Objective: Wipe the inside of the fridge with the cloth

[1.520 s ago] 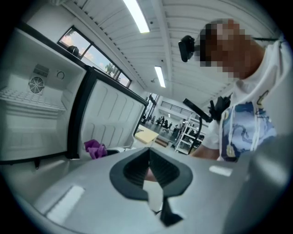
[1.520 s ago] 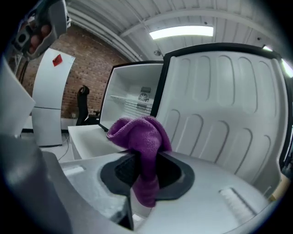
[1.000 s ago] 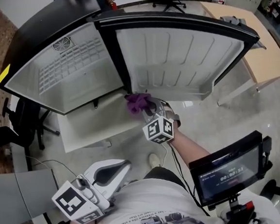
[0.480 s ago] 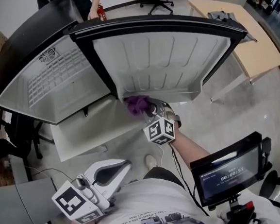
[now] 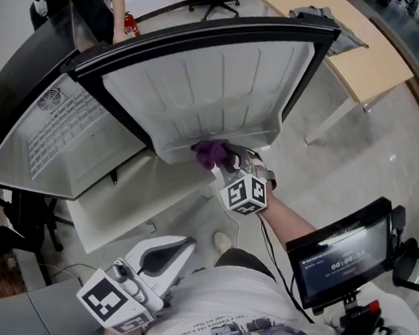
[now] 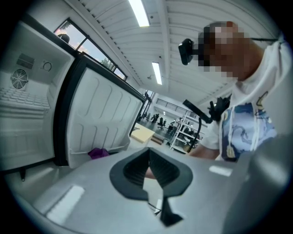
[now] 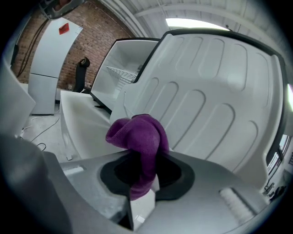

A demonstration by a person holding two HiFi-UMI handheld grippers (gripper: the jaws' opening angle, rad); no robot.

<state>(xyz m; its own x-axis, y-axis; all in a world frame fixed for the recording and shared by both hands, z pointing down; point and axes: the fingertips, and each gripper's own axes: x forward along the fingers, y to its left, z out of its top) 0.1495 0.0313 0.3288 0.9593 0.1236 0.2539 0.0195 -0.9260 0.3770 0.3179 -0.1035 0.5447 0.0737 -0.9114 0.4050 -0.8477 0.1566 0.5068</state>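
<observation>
- The right gripper [image 7: 143, 176] has its jaws clamped on a purple cloth [image 7: 138, 137]. A strip of it runs down between the pads, and the rest bunches into a wad beyond the tips.
- The wad faces the ribbed white liner of the open fridge door [image 7: 208, 105]. In the head view the purple cloth [image 5: 210, 153] sits at the door's bottom shelf rim [image 5: 183, 152]. It seems to touch the rim, though I cannot be sure of contact.
- The liner rises up and away from the cloth, so a stroke on the door would run upward along the ribs.
- The fridge compartment [image 5: 50, 137], with its wire shelf and fan grille, lies to the left of the right gripper, past the black door edge. Wiping in there would likely mean carrying the cloth leftward and then inward.
- The left gripper [image 5: 181, 247] hangs low by the person's torso, well apart from the fridge. Its jaws are together and hold nothing.
- The right gripper is much the nearer of the two and alone carries the cloth.
</observation>
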